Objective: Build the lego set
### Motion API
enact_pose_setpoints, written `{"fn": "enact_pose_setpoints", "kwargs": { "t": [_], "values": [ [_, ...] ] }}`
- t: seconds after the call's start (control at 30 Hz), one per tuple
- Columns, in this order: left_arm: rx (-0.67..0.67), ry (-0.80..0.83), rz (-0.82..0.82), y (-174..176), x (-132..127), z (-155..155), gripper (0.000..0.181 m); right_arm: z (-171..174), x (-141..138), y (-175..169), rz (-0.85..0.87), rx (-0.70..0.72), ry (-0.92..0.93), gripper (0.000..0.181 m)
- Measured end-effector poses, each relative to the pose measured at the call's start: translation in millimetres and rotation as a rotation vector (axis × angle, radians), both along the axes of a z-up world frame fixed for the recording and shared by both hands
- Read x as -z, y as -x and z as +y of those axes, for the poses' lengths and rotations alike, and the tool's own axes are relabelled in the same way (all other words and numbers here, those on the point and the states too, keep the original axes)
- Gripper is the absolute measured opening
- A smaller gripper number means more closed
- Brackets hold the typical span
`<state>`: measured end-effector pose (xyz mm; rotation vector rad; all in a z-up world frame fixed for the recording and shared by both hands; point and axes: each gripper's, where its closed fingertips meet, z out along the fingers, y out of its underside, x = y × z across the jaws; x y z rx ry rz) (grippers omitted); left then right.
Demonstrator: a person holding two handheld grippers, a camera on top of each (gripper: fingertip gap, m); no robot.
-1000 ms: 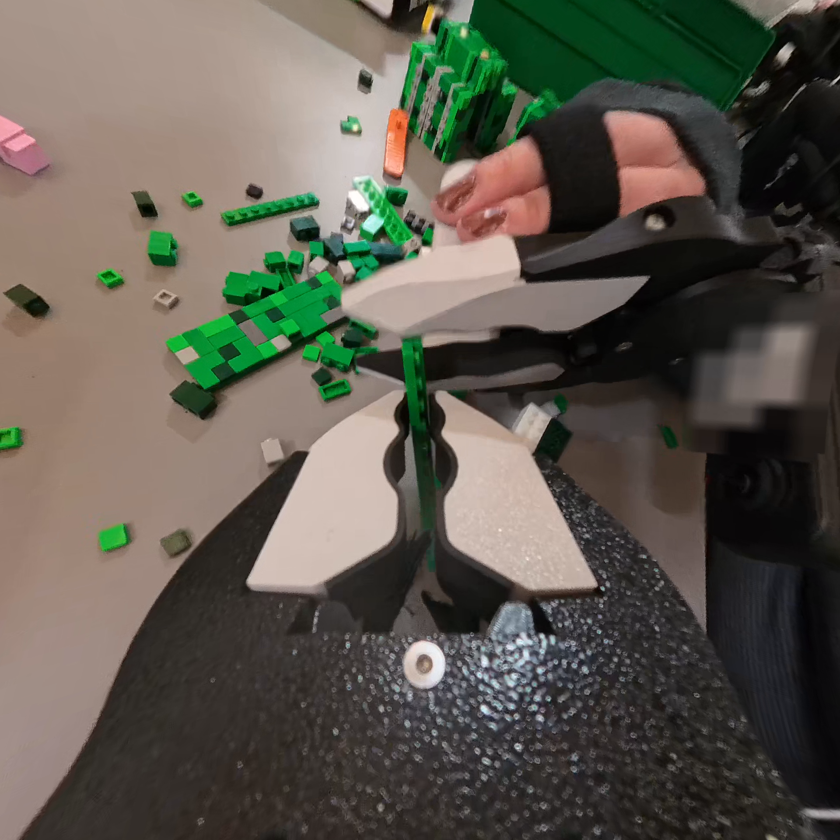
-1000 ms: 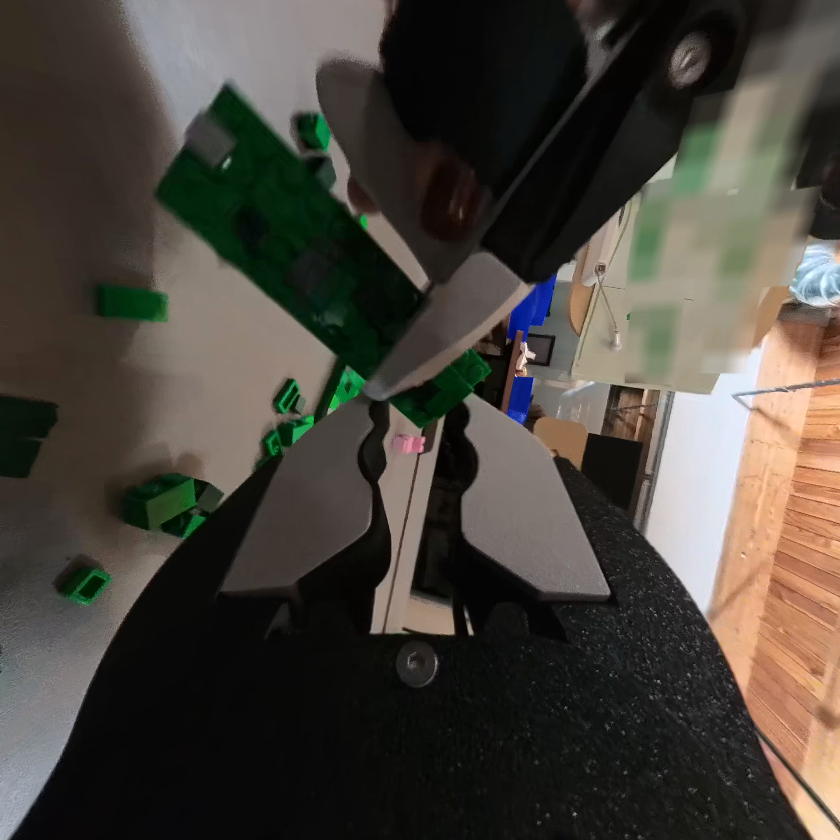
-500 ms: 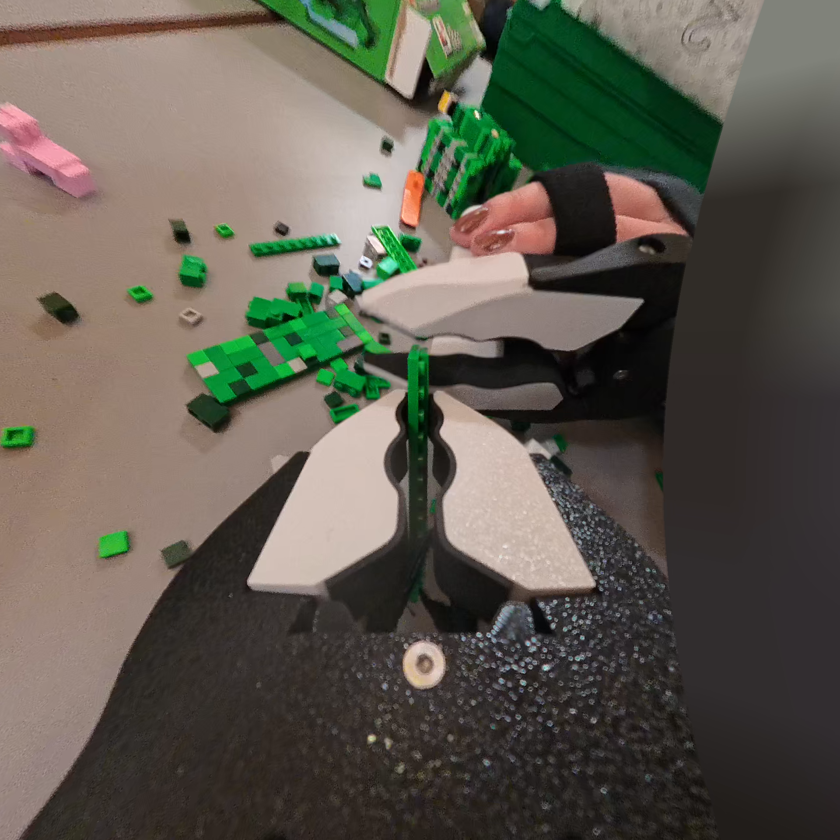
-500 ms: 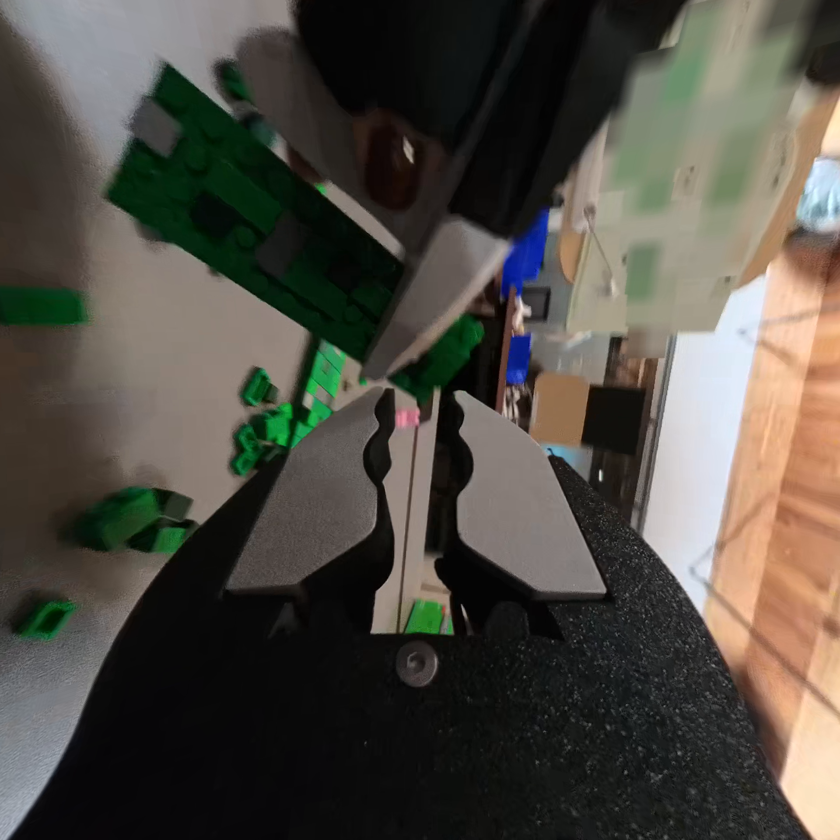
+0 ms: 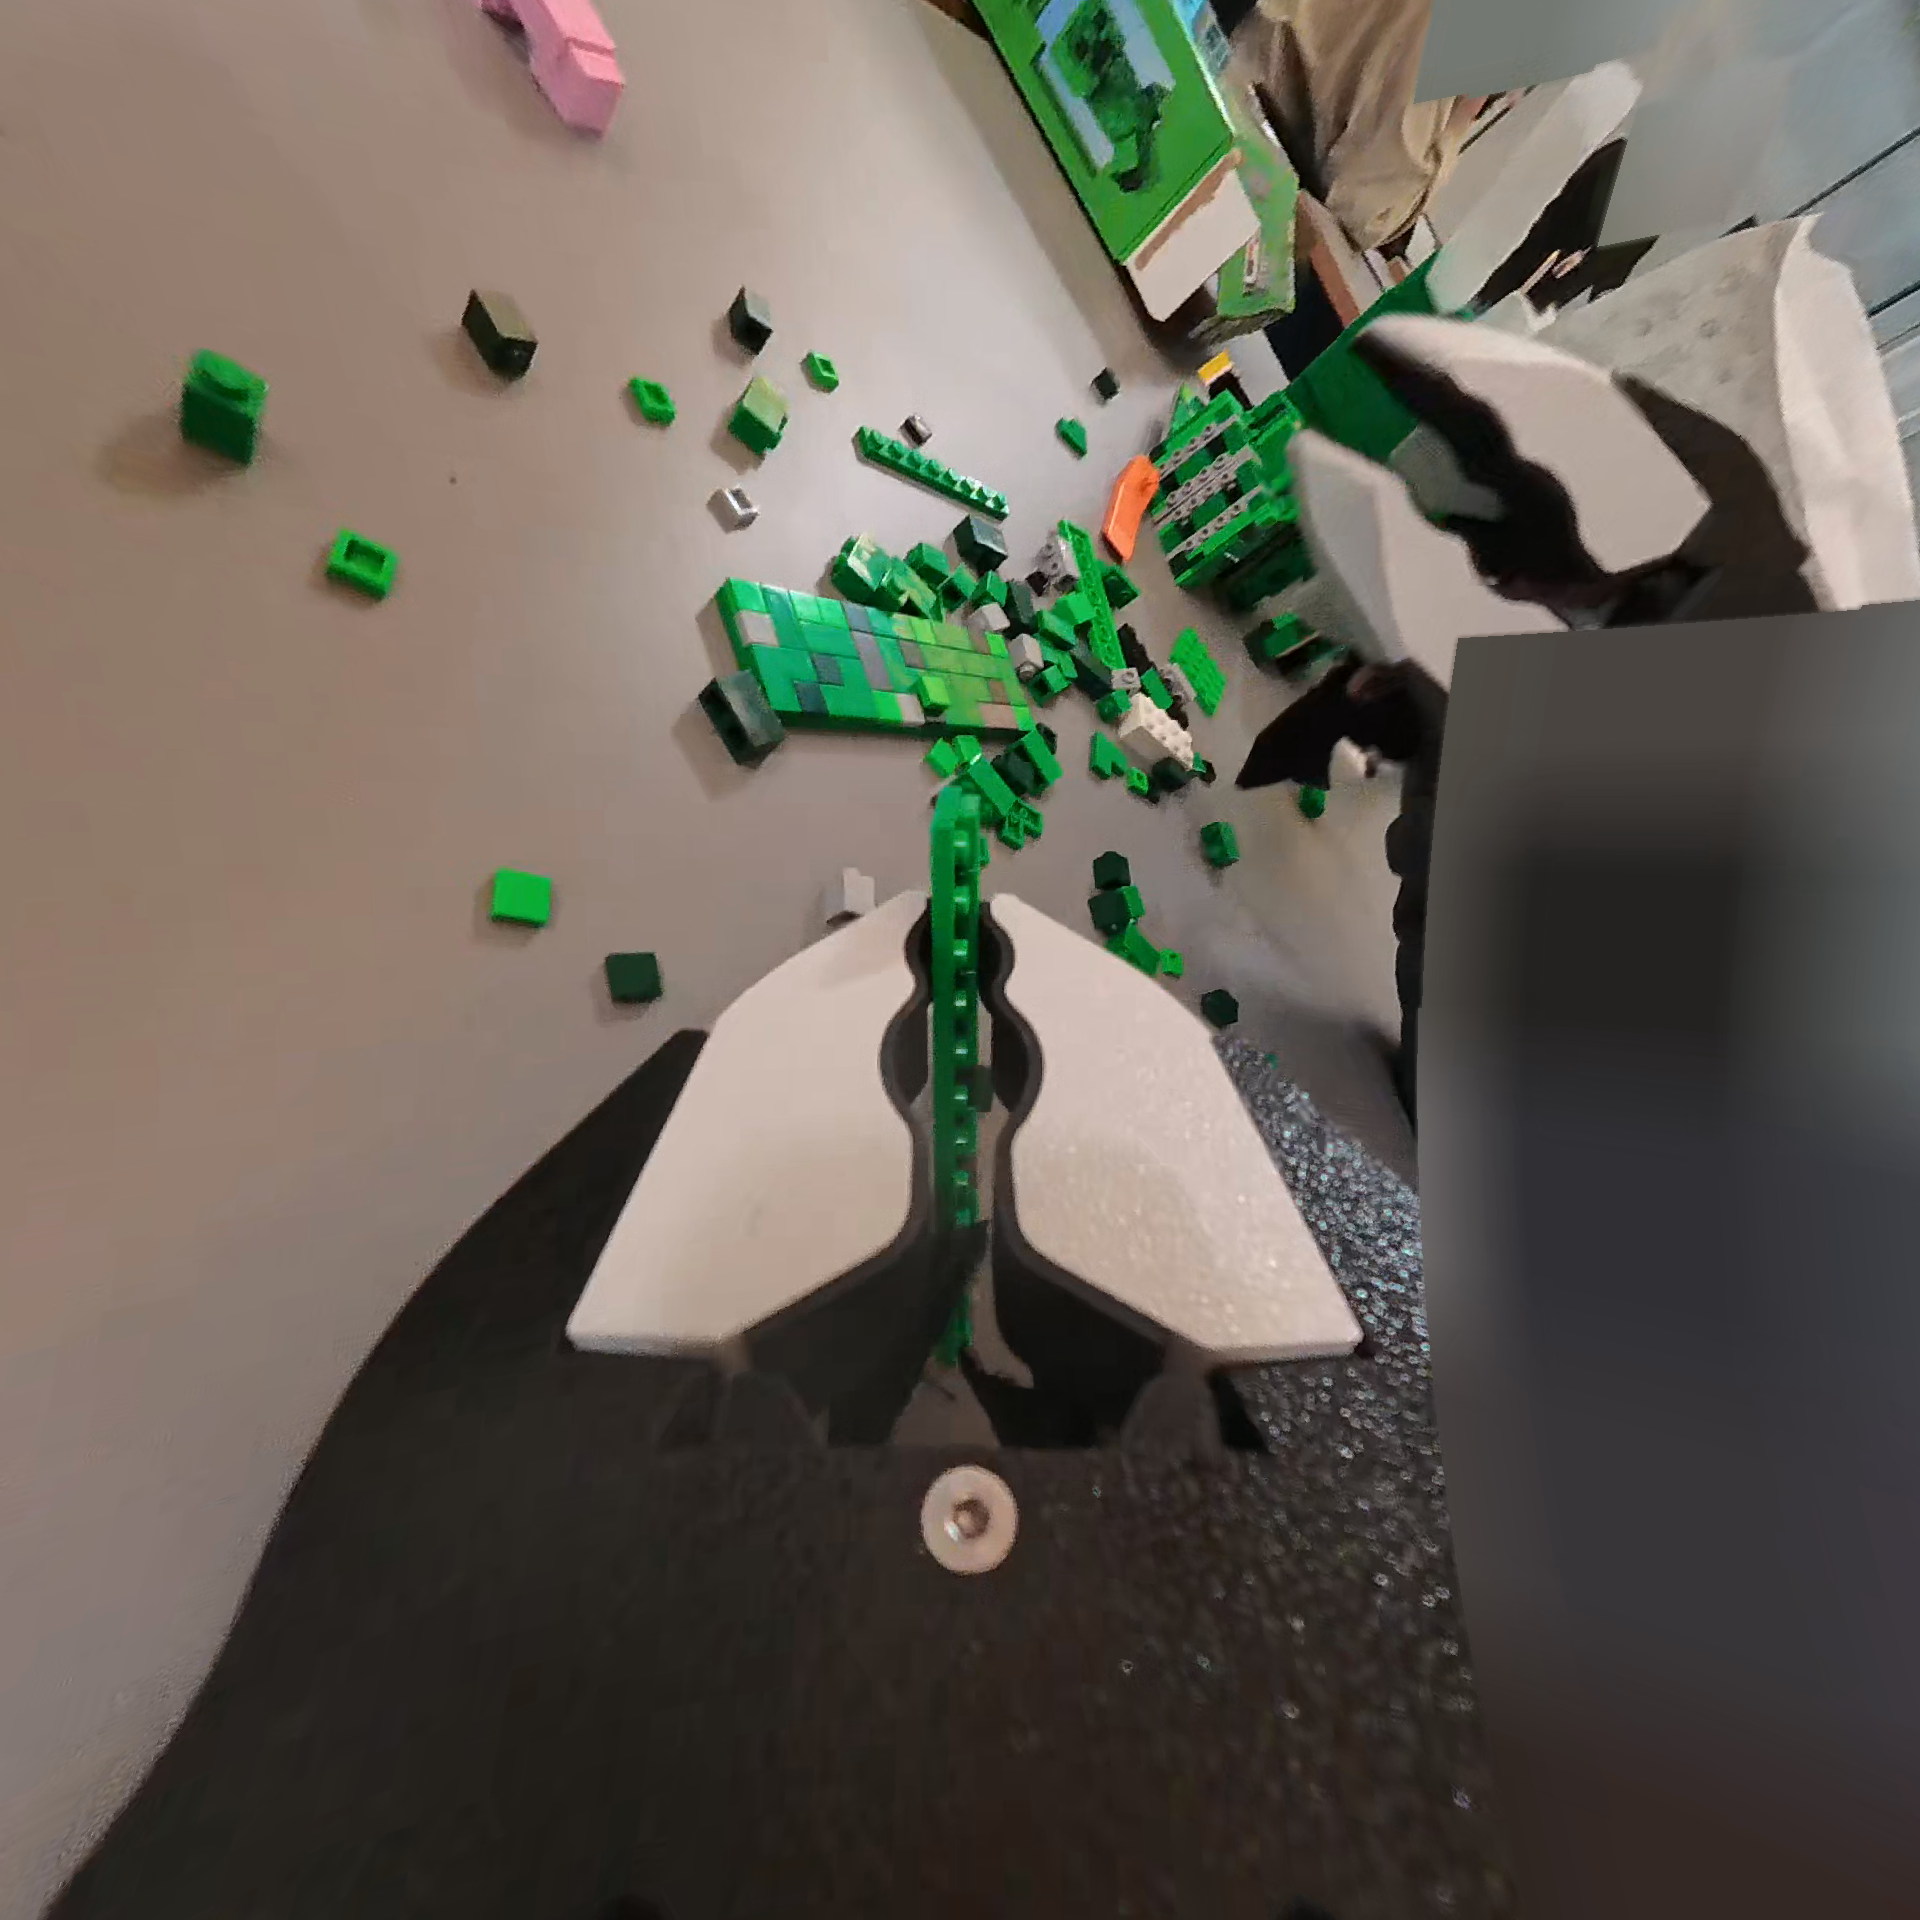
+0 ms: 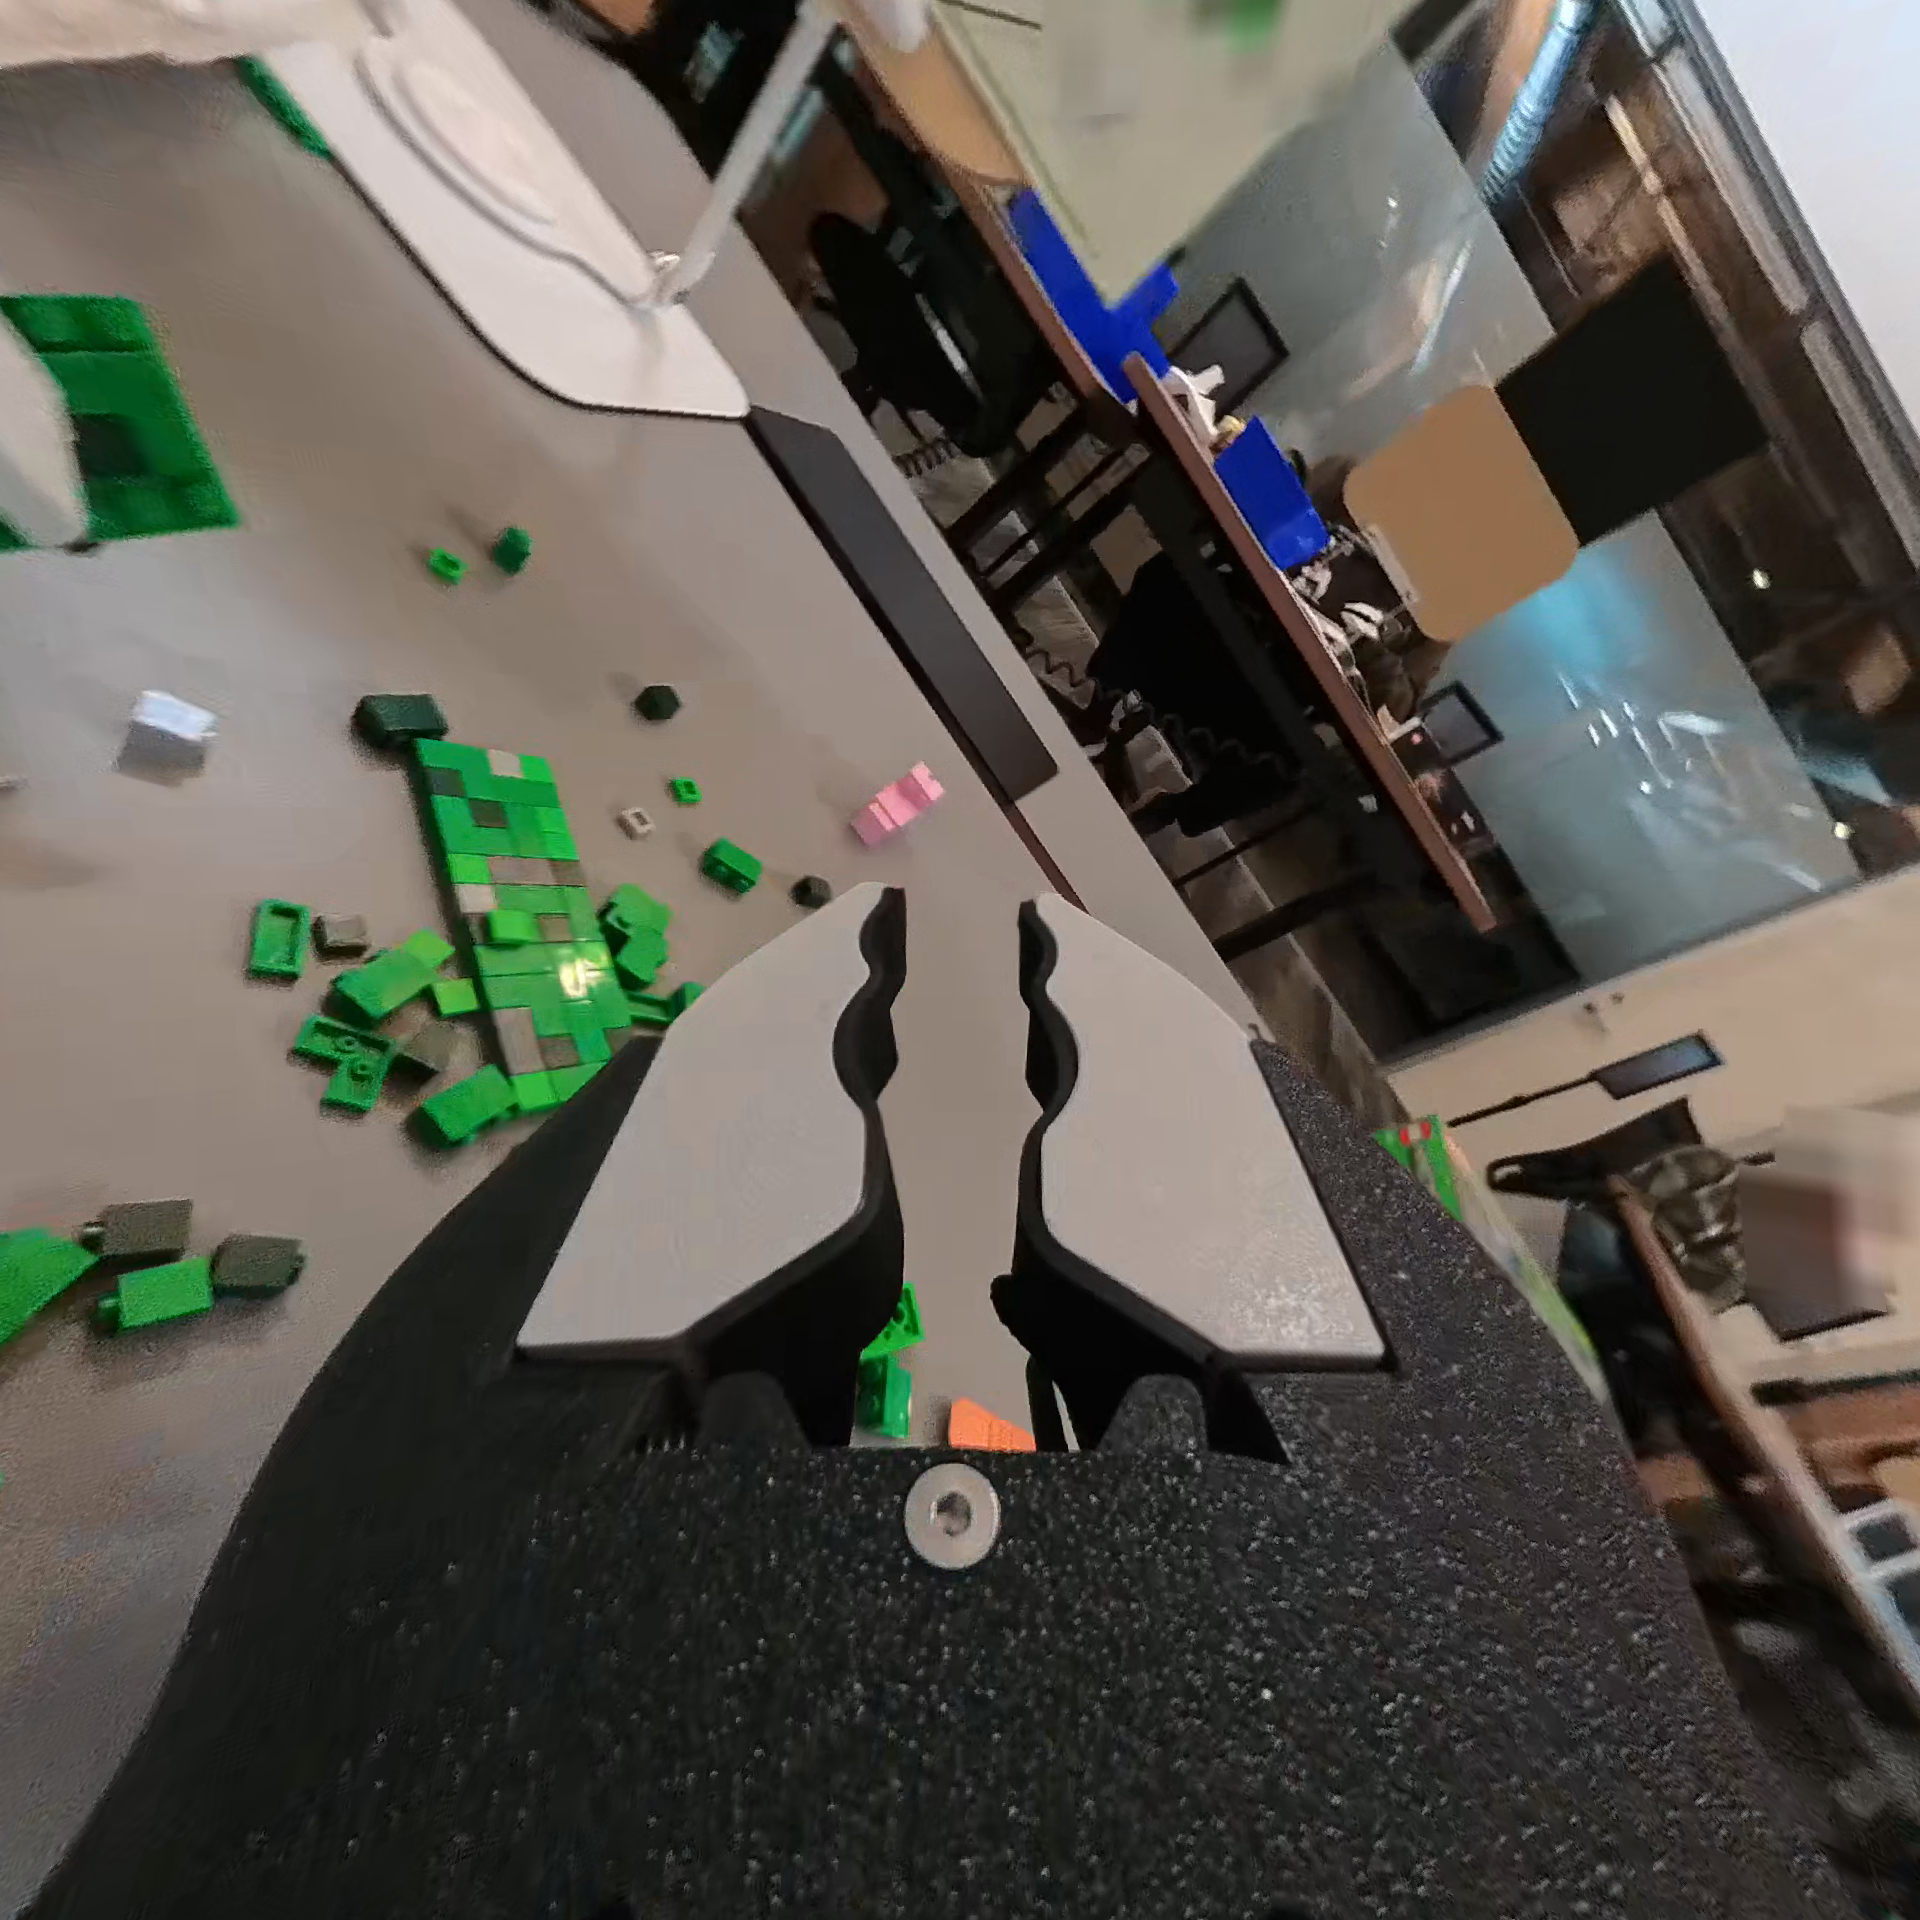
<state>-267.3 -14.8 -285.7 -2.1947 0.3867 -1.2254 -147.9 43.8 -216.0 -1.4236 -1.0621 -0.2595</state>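
Both grippers have speckled black bodies, pale grey wavy-edged jaws and one silver screw (image 5: 968, 1521).

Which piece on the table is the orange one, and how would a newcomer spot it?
In the left wrist view, start at the big mosaic plate lying flat mid-table, then look beyond the loose pile to the tall green stack. The orange piece lies just left of that stack. It is the only orange item among green, grey and white bricks.
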Motion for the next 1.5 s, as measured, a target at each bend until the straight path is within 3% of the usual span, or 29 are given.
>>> {"fn": "enact_pose_setpoints", "kwargs": {
  "t": [0.1,0.2,0.4,0.73,0.9,1.03,1.3,1.43,1.5],
  "values": [
    [0.009,0.016,0.059,2.1,7.5,-2.2,0.012,3.5,-3.9,-18.7,0.120,0.014,0.013,0.020],
    [0.042,0.071,0.099,-0.3,15.7,-8.6,0.036,0.8,-2.9,-29.5,0.243,-0.023,0.038,0.020],
    [0.011,0.043,0.162,5.7,16.8,-2.6,0.053,-9.1,-17.0,-40.0,0.498,-0.090,0.004,0.020],
    [-0.044,0.040,0.319,39.0,18.6,0.0,0.054,-21.0,-6.7,-29.4,0.508,-0.127,-0.085,0.011],
    [-0.098,-0.205,0.257,42.6,-11.0,20.2,0.051,-24.0,7.3,-9.4,0.398,-0.194,-0.104,0.006],
    [-0.227,-0.471,0.362,61.5,-25.1,39.7,0.049,-24.3,8.5,-7.9,0.410,-0.215,-0.091,0.004],
    [-0.379,-0.830,0.476,65.0,-61.6,37.9,0.044,-25.9,12.4,-3.4,0.367,-0.234,-0.098,0.000],
    [-0.454,-0.985,0.565,66.0,-75.7,31.8,0.014,-29.6,13.6,-1.6,0.364,-0.247,-0.075,0.000],
    [-0.444,-0.990,0.563,61.5,-75.3,30.8,0.013,-34.4,10.8,-1.1,0.376,-0.272,-0.072,0.000]
  ]
}}
